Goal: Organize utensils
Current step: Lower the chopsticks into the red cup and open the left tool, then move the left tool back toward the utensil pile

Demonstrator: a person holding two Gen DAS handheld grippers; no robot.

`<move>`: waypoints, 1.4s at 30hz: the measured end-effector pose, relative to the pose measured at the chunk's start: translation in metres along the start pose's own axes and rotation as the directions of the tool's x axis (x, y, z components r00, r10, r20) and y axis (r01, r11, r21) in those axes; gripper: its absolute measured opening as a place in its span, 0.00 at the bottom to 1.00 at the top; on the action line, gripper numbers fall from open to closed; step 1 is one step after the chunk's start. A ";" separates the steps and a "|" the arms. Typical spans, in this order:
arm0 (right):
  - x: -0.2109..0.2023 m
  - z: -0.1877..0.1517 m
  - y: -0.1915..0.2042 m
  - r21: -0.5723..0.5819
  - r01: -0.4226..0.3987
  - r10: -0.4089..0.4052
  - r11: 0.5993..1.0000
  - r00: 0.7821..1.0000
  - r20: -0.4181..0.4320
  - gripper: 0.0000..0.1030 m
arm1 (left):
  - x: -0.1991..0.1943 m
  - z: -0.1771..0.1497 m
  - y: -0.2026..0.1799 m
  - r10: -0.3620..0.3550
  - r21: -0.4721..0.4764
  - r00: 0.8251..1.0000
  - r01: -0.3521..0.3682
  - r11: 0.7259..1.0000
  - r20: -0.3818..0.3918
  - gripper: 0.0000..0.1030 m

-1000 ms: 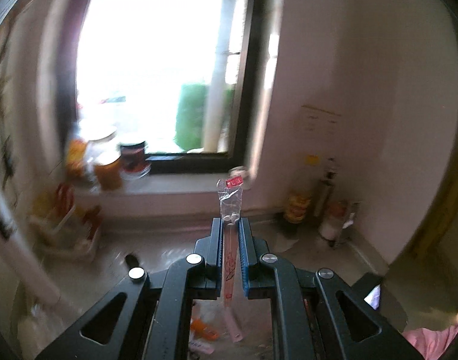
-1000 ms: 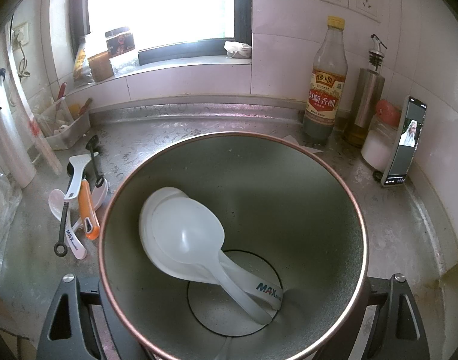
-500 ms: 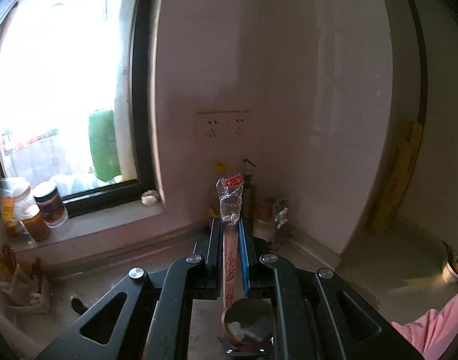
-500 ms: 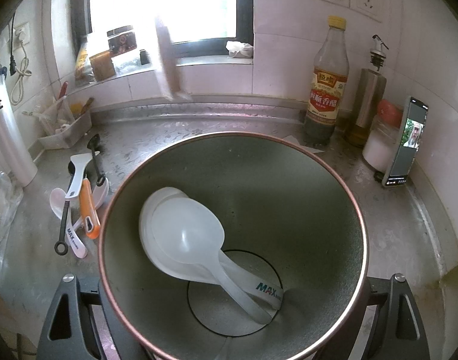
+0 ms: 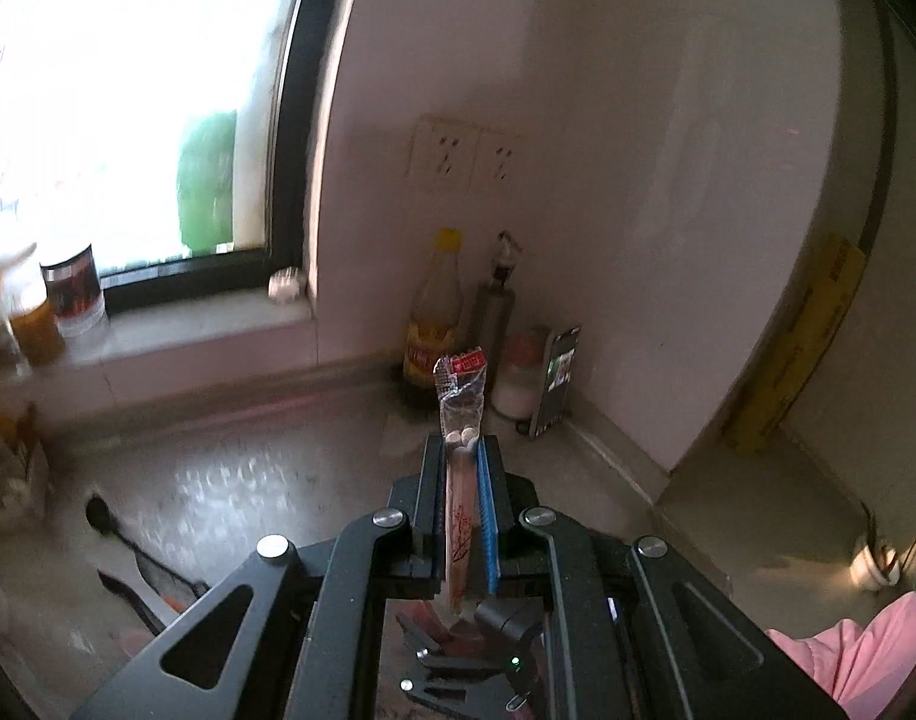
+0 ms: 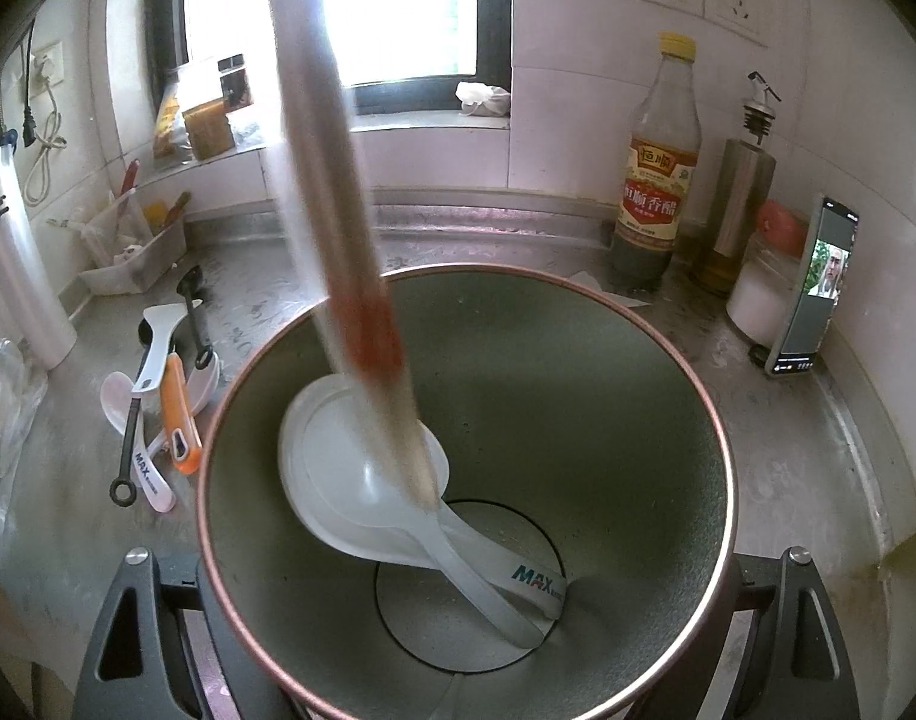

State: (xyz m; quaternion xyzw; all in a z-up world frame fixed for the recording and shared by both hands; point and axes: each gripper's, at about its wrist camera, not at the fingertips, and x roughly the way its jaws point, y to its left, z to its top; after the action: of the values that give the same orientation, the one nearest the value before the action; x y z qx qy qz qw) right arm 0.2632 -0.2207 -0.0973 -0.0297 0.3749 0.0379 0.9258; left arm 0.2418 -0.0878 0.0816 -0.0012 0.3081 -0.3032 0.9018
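Moved: wrapped chopsticks (image 6: 362,300) are now swinging in over the pot (image 6: 668,396), lower end dipping above the white rice paddles (image 6: 362,492) | left claw (image 5: 461,450) is pinching the chopsticks | right claw is clamping the pot, steady | meaning: drop-in looks imminent; more utensils (image 6: 158,396) are waiting on the counter (image 6: 788,480).

worktop (image 6: 776,468): mottled grey metal, raised back edge | left of frame: loose utensils (image 6: 158,396) heaped beside the pot (image 6: 578,372) | upper left: clear tray (image 6: 131,258) | upper right: vinegar bottle (image 6: 659,180), steel oil dispenser (image 6: 740,204), white jar (image 6: 758,294), propped phone (image 6: 815,288)
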 end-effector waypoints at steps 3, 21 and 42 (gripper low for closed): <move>0.000 0.000 0.000 0.000 0.001 -0.001 1.000 1.000 0.000 0.87 | 0.007 -0.008 0.010 -0.029 -0.057 0.999 0.027 0.998 -0.033 0.10; 0.000 0.000 0.000 0.000 0.003 -0.003 1.000 1.000 -0.001 0.87 | 0.036 -0.030 0.029 -0.159 -0.231 0.975 0.120 0.965 -0.155 0.10; -0.002 -0.002 -0.002 0.003 0.007 -0.007 1.000 1.000 -0.002 0.87 | 0.007 -0.028 0.055 -0.013 -0.232 0.993 -0.014 0.973 -0.114 0.39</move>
State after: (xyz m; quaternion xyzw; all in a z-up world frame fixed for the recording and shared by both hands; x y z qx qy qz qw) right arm 0.2605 -0.2231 -0.0966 -0.0295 0.3758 0.0338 0.9256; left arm 0.2602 -0.0418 0.0445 -0.0894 0.3929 -0.2643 0.8762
